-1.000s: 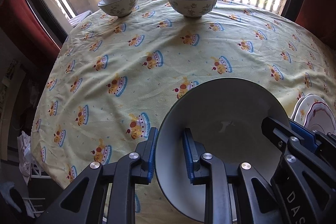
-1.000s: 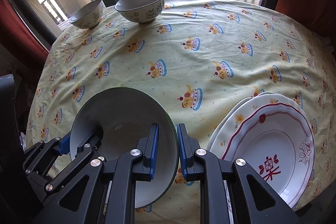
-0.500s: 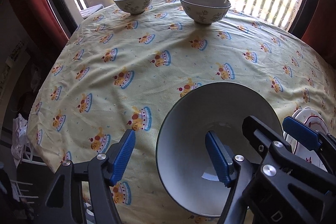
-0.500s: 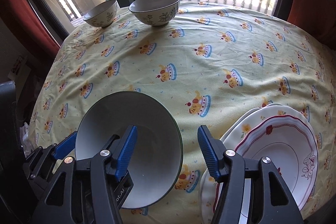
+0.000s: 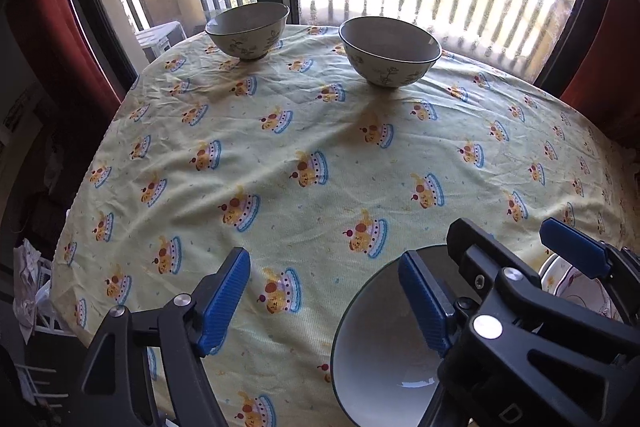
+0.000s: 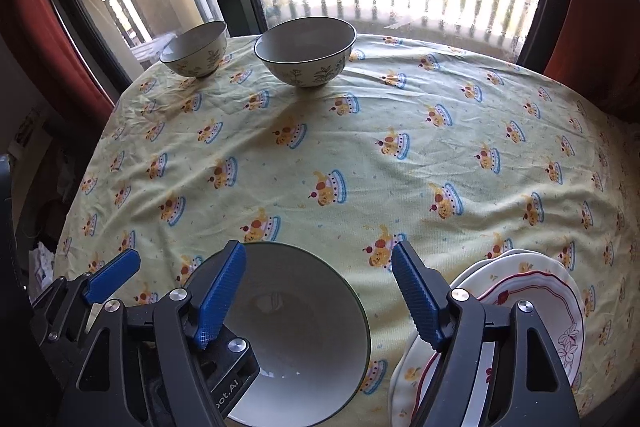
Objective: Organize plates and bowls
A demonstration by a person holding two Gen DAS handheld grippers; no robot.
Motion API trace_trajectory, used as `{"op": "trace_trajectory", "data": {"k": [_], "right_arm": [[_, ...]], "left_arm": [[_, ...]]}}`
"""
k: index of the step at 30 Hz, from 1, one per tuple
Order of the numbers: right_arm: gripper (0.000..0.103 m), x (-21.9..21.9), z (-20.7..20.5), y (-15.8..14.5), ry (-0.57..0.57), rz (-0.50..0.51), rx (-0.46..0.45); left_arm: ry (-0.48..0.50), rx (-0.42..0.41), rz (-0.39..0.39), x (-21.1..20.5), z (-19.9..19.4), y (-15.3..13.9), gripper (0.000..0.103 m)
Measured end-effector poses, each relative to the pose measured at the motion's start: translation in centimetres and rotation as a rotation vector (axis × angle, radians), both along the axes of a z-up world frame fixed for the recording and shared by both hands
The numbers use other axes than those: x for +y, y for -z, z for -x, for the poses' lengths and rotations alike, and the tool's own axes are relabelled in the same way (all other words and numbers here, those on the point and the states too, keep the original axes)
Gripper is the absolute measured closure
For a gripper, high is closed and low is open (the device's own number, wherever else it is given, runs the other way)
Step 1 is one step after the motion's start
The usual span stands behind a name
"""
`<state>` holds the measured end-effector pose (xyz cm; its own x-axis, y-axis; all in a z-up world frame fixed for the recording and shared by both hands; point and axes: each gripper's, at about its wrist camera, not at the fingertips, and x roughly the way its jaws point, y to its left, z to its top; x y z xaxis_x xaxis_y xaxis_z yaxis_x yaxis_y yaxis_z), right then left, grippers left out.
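Though black gripper frames cover part of it, the plain white bowl (image 6: 304,331) sits upright on the near edge of the worktop (image 6: 360,155), mouth up, its near rim cut off by the picture's bottom. The left gripper (image 5: 324,301) is opening wide, one finger (image 5: 422,303) over the bowl's rim, the other (image 5: 224,297) outside above the cloth, neither pressing. The right gripper (image 6: 318,297) is opening too, its fingers astride the bowl's right rim without touching it. The stacked plates (image 6: 532,299) lie just right of the bowl, half hidden. Two patterned bowls (image 6: 306,51) (image 6: 196,49) stand upright at the far edge, well apart from both grippers
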<state>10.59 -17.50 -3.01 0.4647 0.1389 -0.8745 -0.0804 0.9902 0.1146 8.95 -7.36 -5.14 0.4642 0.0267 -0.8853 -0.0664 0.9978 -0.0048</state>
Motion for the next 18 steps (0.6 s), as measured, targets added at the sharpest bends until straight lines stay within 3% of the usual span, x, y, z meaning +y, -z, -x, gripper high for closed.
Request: {"op": "trace_trajectory", "data": {"k": [18], "right_arm": [[0.024, 5.0, -10.7, -5.1, 0.119, 0.028, -0.065]], "left_arm": [[0.116, -0.073, -0.002, 4.2, -10.2, -3.9, 0.024]]}}
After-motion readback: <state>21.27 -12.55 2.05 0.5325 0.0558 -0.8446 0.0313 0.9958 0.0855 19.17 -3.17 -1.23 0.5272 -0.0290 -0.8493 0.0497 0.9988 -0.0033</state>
